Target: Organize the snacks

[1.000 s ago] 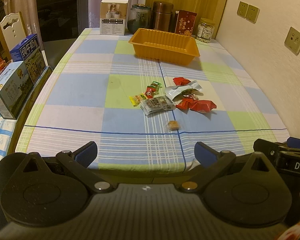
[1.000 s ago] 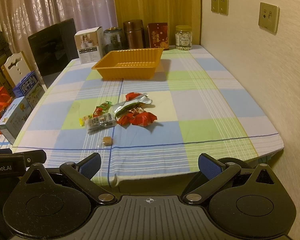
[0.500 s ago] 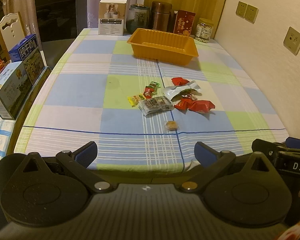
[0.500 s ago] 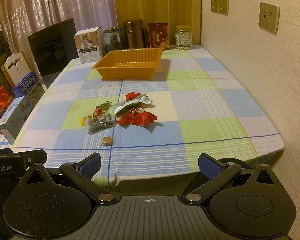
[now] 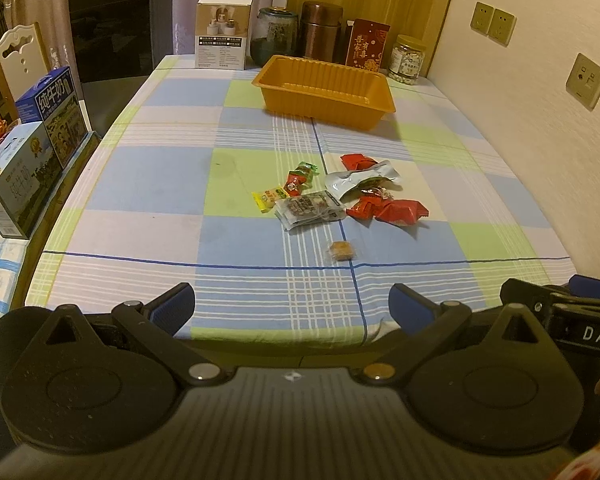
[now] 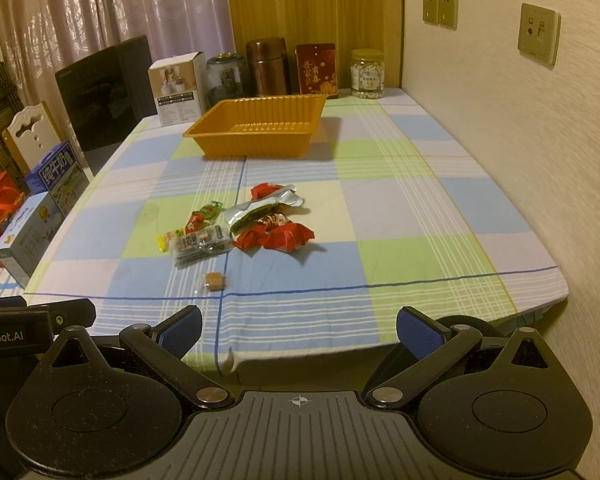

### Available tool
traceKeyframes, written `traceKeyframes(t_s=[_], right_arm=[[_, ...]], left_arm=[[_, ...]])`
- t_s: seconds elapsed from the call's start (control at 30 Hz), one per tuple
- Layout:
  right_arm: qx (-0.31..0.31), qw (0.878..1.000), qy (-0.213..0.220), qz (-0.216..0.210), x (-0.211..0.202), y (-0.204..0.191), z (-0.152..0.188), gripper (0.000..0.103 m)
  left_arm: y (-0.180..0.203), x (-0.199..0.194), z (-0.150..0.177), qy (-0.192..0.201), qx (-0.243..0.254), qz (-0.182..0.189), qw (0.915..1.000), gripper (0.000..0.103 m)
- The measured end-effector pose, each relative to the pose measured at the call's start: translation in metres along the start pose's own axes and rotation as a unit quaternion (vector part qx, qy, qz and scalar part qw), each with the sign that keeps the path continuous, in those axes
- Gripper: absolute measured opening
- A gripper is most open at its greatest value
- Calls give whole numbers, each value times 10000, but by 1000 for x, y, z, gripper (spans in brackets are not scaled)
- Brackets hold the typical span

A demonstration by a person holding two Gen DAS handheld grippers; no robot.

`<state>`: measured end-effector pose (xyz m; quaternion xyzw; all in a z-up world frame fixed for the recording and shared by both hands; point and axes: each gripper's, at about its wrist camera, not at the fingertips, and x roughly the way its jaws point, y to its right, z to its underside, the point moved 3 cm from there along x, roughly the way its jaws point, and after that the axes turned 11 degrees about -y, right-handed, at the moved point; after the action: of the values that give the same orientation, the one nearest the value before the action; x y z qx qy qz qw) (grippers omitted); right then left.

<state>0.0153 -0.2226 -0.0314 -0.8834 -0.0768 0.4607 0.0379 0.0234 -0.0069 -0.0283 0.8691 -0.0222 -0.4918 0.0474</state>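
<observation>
Several snack packets lie in a loose pile mid-table: red wrappers [image 5: 400,211] [image 6: 286,236], a silver pouch [image 5: 360,178] [image 6: 260,206], a grey packet [image 5: 310,209] [image 6: 200,244], a yellow candy [image 5: 267,198] and a small brown cake [image 5: 342,250] [image 6: 214,281] nearest me. An empty orange tray [image 5: 324,96] [image 6: 256,132] stands behind them. My left gripper [image 5: 292,306] and right gripper [image 6: 300,326] are both open and empty, held off the table's near edge.
A white box [image 5: 222,34], jars, a copper canister [image 6: 268,66] and a red tin [image 6: 316,70] line the table's far edge. Milk cartons [image 5: 24,168] stand off the left side. A wall [image 6: 540,160] runs along the right. A black chair [image 5: 116,32] stands far left.
The left gripper has drifted slightly, shifting its view of the table a little. The right gripper and the snacks have not moved.
</observation>
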Motion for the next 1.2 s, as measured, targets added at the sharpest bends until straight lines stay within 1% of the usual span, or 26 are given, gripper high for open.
traceKeyframes(t_s=[1.0,1.2], right_arm=[[23,10000,-17,1,4,0,3,103],[49,10000,-41,6,6,2,5,103]], left_arm=[[2,2,1,-10,-6,23,10000,102],[4,7,4,-59,-58,129,9999,102]])
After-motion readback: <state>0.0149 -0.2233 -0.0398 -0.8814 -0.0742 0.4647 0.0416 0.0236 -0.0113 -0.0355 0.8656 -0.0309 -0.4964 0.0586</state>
